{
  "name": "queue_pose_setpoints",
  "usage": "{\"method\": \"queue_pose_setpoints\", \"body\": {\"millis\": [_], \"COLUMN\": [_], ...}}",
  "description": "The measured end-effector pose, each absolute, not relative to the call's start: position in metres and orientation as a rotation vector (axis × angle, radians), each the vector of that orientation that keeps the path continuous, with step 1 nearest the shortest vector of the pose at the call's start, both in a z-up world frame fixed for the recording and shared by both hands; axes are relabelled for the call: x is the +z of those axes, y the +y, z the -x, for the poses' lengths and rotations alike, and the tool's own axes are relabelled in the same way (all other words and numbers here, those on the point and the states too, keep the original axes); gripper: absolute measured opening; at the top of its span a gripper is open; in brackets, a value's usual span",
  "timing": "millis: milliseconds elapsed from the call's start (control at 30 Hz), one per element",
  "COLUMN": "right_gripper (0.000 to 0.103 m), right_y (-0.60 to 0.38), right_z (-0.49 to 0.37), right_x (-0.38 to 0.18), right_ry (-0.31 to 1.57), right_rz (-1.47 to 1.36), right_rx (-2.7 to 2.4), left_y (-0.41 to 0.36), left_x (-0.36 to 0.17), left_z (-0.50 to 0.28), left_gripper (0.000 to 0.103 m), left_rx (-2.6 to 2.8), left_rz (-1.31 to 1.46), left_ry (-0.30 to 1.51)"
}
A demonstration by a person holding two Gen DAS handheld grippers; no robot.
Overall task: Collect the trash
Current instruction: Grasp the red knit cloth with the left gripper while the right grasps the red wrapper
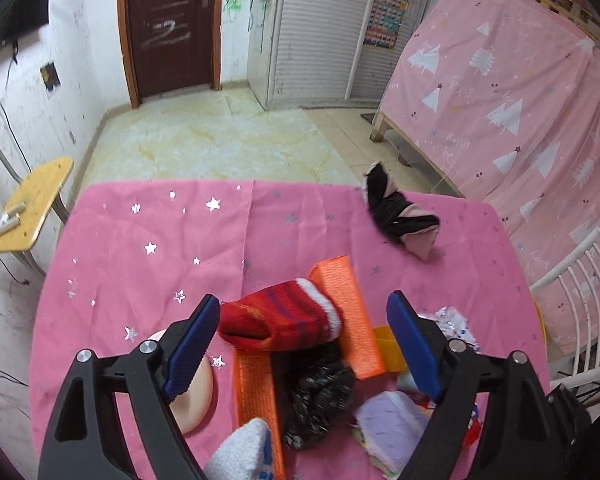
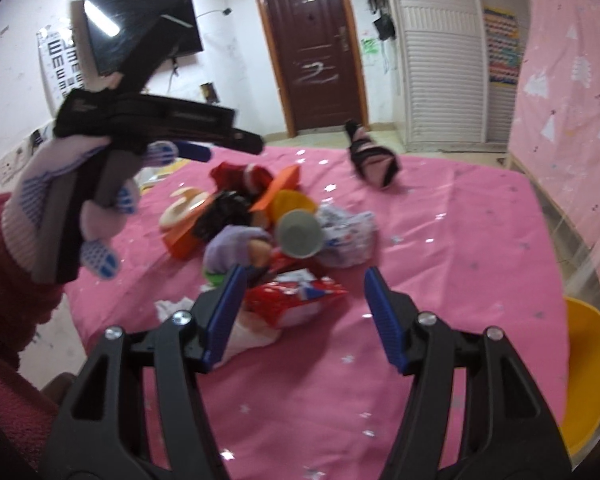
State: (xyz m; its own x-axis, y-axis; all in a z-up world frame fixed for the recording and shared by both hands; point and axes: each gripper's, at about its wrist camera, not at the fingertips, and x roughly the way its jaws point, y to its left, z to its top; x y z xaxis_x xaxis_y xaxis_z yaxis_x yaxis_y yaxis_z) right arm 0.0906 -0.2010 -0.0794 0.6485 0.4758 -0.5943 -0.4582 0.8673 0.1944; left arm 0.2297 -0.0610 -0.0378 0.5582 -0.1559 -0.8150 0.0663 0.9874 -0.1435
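The left gripper point(image 1: 304, 344) is standing wide open above the trash pile point(image 2: 268, 216), its blue pads flanking a red striped sock point(image 1: 280, 320) without pressing on it. The right gripper point(image 2: 304, 312) is also hanging open, with a red wrapper point(image 2: 296, 296) lying just beyond its pads at 12 o'clock. The pile is sitting mid-table on the pink cloth point(image 2: 460, 240). A black-and-pink sock point(image 1: 400, 216) is lying apart at 1 o'clock.
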Motion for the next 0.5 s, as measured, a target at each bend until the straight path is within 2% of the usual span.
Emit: {"method": "queue_pose_setpoints", "body": {"millis": [333, 367, 433, 467, 500], "right_gripper": [0.060, 0.060, 0.060, 0.060, 0.060], "right_y": [-0.187, -0.188, -0.188, -0.187, -0.186], "right_z": [-0.104, -0.104, -0.106, -0.106, -0.107], "right_x": [-0.091, -0.091, -0.093, -0.093, -0.094], "right_ry": [0.754, 0.760, 0.780, 0.784, 0.791], "right_rz": [-0.014, -0.015, -0.015, -0.012, -0.006], "right_rx": [0.522, 0.519, 0.515, 0.513, 0.508], "left_y": [-0.050, -0.049, -0.050, -0.050, -0.050], "left_x": [-0.069, -0.069, -0.072, -0.073, -0.073], "left_z": [-0.239, -0.240, -0.239, -0.238, -0.239], "left_gripper": [0.077, 0.074, 0.053, 0.048, 0.038], "left_rx": [-0.152, -0.149, -0.159, -0.155, -0.152], "left_rz": [0.145, 0.147, 0.156, 0.157, 0.153], "left_ry": [1.012, 1.007, 1.009, 1.007, 1.004]}}
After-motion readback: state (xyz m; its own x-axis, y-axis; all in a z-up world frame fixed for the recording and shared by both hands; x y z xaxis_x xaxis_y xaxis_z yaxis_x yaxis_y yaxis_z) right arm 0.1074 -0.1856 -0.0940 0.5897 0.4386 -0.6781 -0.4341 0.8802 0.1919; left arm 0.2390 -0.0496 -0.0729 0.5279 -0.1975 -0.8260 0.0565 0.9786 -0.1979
